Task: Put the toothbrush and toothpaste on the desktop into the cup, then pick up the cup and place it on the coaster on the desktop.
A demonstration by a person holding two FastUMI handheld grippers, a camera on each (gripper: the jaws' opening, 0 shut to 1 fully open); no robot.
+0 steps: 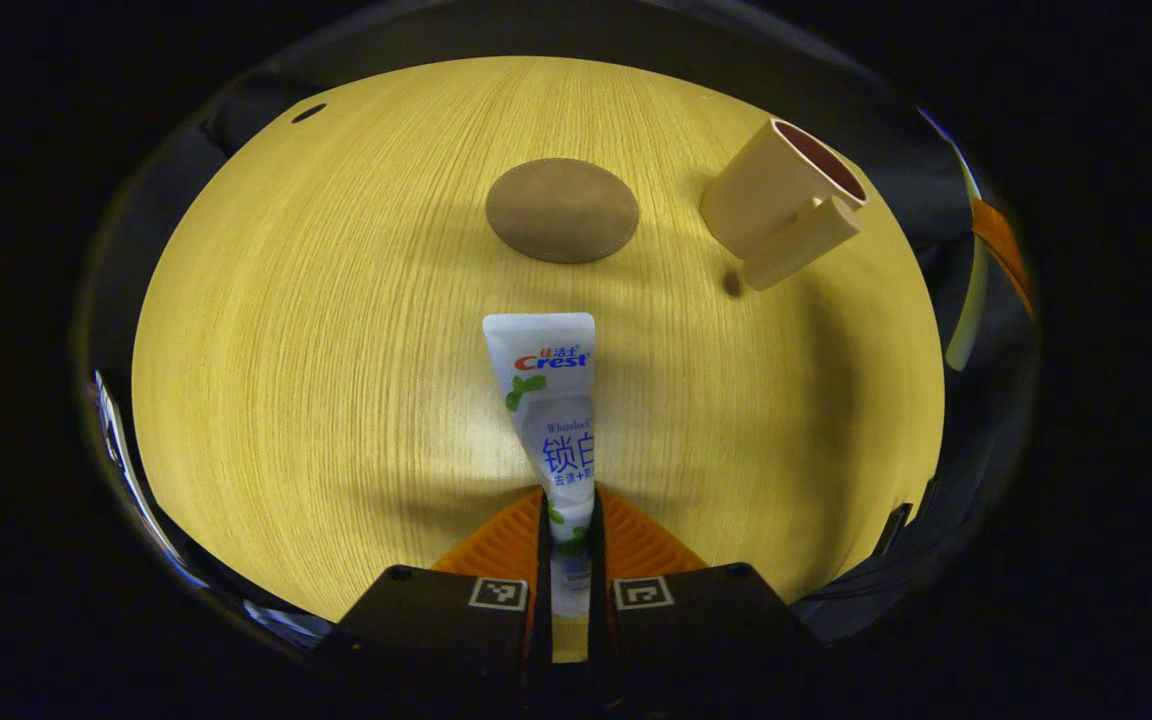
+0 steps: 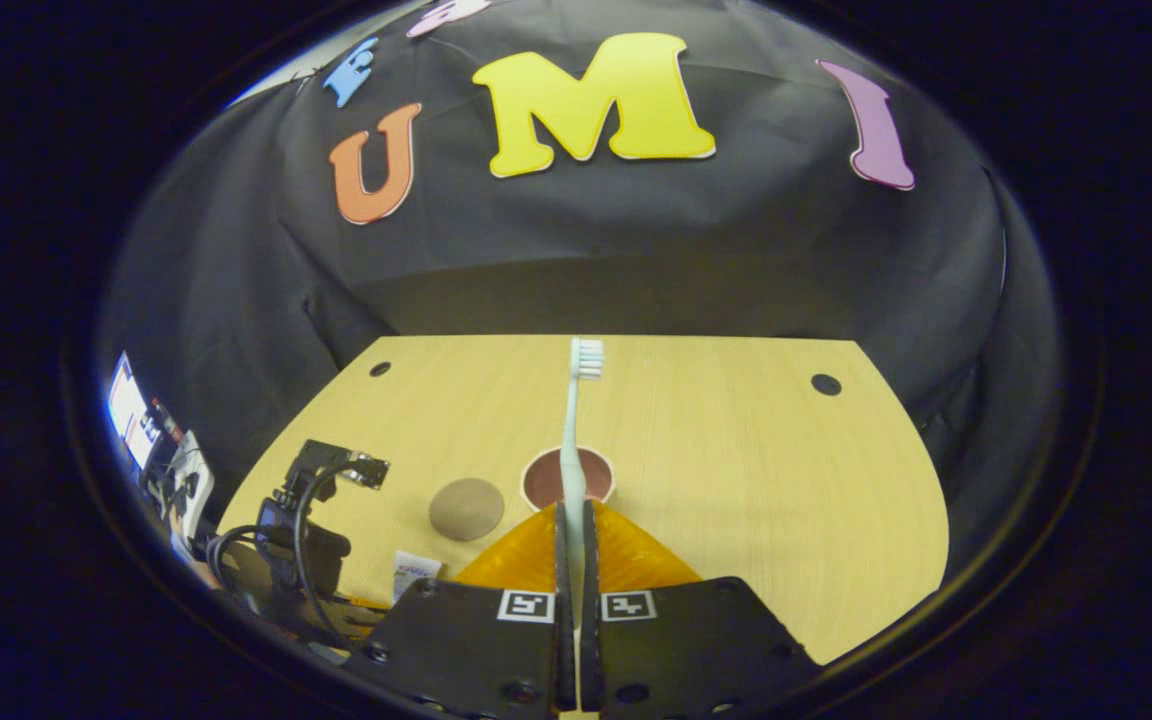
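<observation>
The toothpaste's (image 1: 548,420) lower end is hidden between the fingers (image 1: 506,545); the cup's (image 2: 568,478) body hides behind the fingers (image 2: 521,560).

Recording booth, not a home: black cloth wall (image 2: 636,250) draped close behind a pale wood-grain bench (image 2: 736,470) with round dark holes near its corners. Cabled black camera rig (image 2: 301,520) and a lit screen (image 2: 126,405) at the bench's left edge.

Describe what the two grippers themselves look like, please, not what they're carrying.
Each gripper has a black body with two small square black-and-white markers near its jaws: left gripper, right gripper. Seen from the right gripper view, the left gripper is a black unit trailing looped black cables.
</observation>
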